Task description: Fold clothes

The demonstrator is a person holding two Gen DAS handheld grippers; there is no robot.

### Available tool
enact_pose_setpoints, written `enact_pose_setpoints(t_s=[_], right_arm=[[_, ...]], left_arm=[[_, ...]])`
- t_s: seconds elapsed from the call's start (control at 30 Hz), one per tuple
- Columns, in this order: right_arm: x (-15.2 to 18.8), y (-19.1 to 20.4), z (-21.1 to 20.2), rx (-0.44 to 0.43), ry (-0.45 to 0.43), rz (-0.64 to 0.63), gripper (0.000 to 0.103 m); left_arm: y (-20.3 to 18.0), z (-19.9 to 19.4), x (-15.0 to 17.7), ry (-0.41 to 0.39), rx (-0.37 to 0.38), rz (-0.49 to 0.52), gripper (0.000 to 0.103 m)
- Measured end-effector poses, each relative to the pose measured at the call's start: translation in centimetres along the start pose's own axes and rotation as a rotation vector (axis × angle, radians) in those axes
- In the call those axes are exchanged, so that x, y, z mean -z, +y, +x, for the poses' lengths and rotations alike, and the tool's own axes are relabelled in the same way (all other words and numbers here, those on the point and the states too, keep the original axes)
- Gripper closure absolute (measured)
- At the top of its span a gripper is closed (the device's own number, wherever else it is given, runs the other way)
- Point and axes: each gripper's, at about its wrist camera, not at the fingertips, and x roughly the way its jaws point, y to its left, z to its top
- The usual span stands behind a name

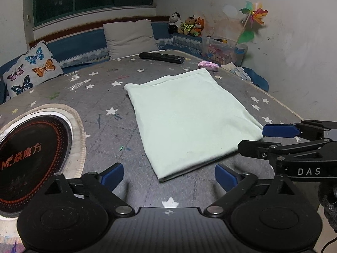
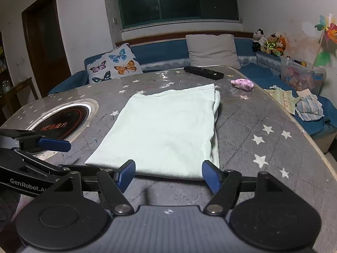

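A pale green cloth [image 1: 189, 118] lies folded into a flat rectangle on the grey star-patterned table [image 1: 109, 130]. My left gripper [image 1: 169, 176] is open, its blue pads on either side of the cloth's near corner, nothing clamped. My right gripper [image 1: 252, 140] comes in from the right, at the cloth's right corner. In the right wrist view the cloth [image 2: 164, 130] fills the middle. There my right gripper [image 2: 168, 174] is open and straddles the cloth's near edge. At the left of that view, my left gripper [image 2: 63, 156] is beside the cloth's left corner.
A round black induction plate [image 1: 31, 154] is set into the table left of the cloth. A black remote [image 2: 203, 72] and a pink bundle [image 2: 242, 84] lie beyond the cloth. The table edge [image 2: 305, 130] curves away on the right, with loose clothes [image 2: 309, 107] on the blue bench. Pillows line the back.
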Motion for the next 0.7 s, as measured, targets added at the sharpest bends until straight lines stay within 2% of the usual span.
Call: enact_pose_setpoints(t_s=[0.2,0.27,0.7], right_arm=[[0.4,0.5,-0.8,0.017,-0.010,0.002,0.025],[0.5,0.6,-1.1,0.023,-0.013,0.002,0.019],[1.5,1.2,-2.7,0.060,-0.036,0.026,0.014]], left_arm=[[-0.2,-0.8,0.6,-0.013,0.002,0.006,0.000],[-0.2,-1.0,0.7,-0.016,0.001,0.009,0.000],[-0.3,-2.4,2.2,-0.035,-0.001,0.006,0.000]])
